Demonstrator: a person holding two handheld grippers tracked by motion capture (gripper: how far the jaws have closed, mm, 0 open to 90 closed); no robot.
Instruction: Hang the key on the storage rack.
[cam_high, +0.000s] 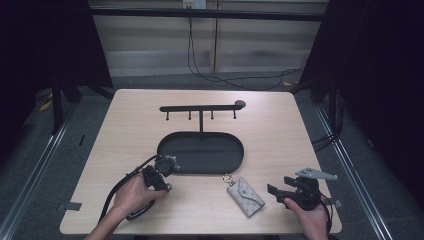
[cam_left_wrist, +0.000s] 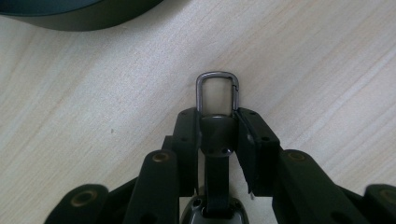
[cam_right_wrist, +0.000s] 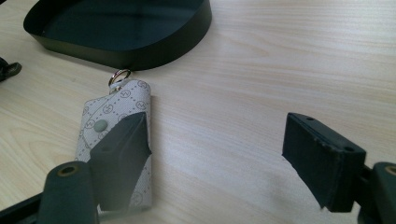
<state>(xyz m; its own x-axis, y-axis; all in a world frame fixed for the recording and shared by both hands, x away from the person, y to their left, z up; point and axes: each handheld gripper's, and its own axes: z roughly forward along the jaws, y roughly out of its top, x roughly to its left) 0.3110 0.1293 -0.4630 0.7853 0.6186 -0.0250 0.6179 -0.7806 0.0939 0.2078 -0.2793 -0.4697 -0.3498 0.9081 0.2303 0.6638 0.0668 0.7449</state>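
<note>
Black fingers of the left gripper (cam_left_wrist: 219, 135) are closed on a dark key fob (cam_left_wrist: 217, 133); its metal clip (cam_left_wrist: 217, 91) juts beyond their tips, while its lower end is cut off at the frame's bottom. Just beyond lies a dark oval tray (cam_high: 172, 142) with nothing visible in it, under a hook rack (cam_high: 201, 107). The right gripper (cam_right_wrist: 219, 154) stands wide apart, holding nothing, over the pale wood tabletop (cam_high: 280, 130). A patterned key pouch (cam_right_wrist: 119, 112) lies partly hidden behind its left-hand finger.
</note>
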